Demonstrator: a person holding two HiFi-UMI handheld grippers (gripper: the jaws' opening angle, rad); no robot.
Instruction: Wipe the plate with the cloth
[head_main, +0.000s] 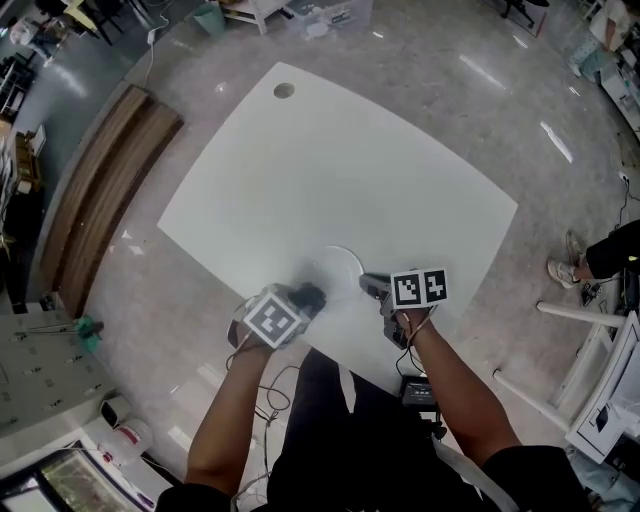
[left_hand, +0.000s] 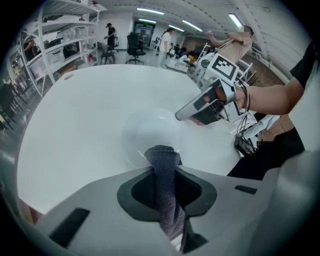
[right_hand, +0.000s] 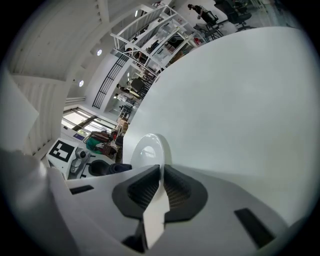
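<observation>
While the right tongs (right_hand: 160, 190) clamp the rim of the white plate (right_hand: 146, 149) near the desk's (head_main: 330, 170) front edge, the left tongs (left_hand: 165, 192) pinch a grey cloth (left_hand: 162, 159) against it.

The left gripper (head_main: 305, 298), pointed steeply downward, is clamped on the cloth (left_hand: 164, 165). The right gripper (head_main: 373, 286), tilted less steeply, is pinched on the plate (right_hand: 148, 145) rim.

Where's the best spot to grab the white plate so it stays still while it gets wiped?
The thin rim on the person's side, coming in low from the right. The plate lies flat on the table, so only its raised edge fits between jaws. The right gripper pinches it there, leaving the middle free for the cloth.
</observation>
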